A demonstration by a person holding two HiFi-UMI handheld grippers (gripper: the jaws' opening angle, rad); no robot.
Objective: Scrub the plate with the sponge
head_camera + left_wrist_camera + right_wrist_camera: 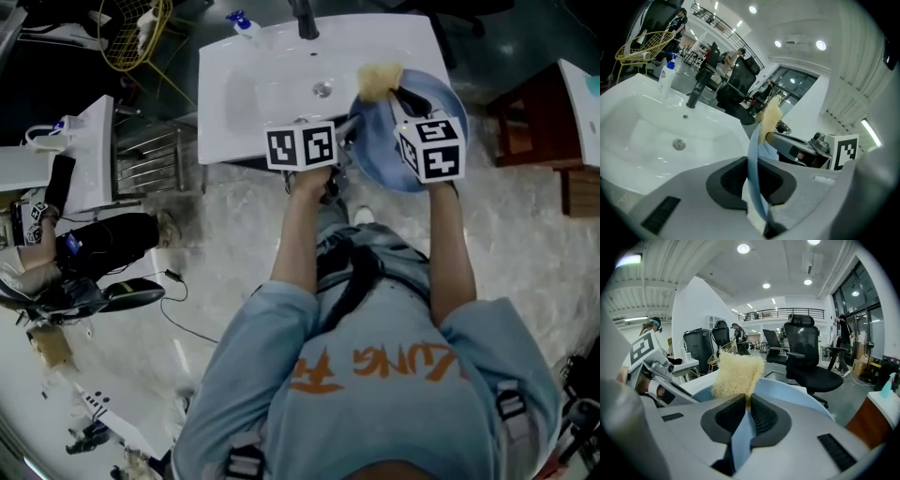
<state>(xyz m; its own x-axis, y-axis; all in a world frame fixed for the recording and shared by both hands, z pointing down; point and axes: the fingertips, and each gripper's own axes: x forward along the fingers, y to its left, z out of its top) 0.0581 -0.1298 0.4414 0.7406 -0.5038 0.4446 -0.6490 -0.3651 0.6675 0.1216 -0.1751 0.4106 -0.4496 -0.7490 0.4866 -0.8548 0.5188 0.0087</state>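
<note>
Over the sink's right end, head view: white sink (244, 94) with drain (322, 89), faucet (305, 19) and soap bottle (242, 23) at the back edge. A yellow wire basket (131, 33) is off to the far left and a wooden stool (534, 122) to the right, both clear of the work. The blue plate (441, 94) is up on edge. The left gripper (349, 129) is on its near-left rim, and the right gripper (398, 97) reaches across its face with the sponge (378, 80) at the far rim. Left gripper view: plate (754, 154) runs edge-on straight through the gap, and the fingers (726, 180) are clenched on its rim. The sponge (770, 119) touches the plate's upper rim, with the right gripper (797, 145) just behind it, and sink (642, 126) and faucet (696, 91) to the left. Right gripper view: fingers (764, 416) nearly closed, pinching the sponge (736, 373) by its lower edge. The plate (797, 392) lies right beneath and beyond it, with blue showing through the gap. The left gripper (656, 371) is at the left edge, and a black office chair (808, 357) and a bin (696, 345) stand far behind.
</note>
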